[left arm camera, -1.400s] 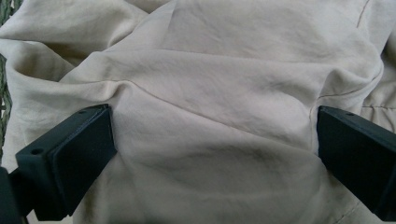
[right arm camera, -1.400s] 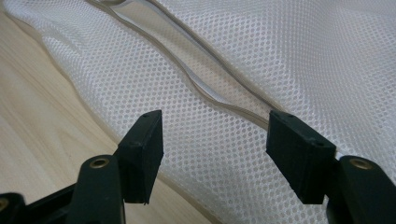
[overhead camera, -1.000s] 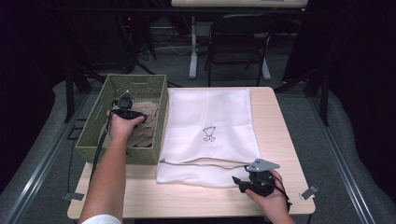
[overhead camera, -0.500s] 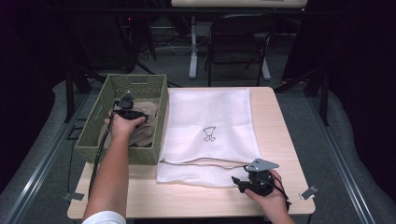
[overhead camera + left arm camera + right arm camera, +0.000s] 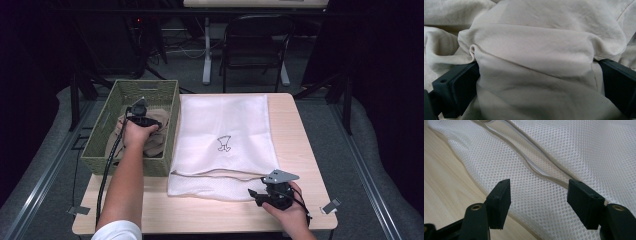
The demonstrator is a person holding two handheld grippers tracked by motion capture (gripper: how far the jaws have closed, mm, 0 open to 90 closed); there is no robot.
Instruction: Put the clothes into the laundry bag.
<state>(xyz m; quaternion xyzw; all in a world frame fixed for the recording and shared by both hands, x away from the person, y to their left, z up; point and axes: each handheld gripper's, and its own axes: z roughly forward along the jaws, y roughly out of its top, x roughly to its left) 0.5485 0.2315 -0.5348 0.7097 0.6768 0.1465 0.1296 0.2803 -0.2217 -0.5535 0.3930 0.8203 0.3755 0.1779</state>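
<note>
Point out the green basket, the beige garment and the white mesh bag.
green basket [image 5: 169, 131], high view, right wall.
beige garment [image 5: 536, 50], left gripper view, bunched fold.
white mesh bag [image 5: 225, 120], high view, upper panel.

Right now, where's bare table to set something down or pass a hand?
Free: the wood strip along the table's near edge, between the left forearm and the right gripper, and the narrow strip right of the mesh bag. Crowded: the basket fills the left side, with the left gripper in its beige cloth; the bag covers the middle.
</note>
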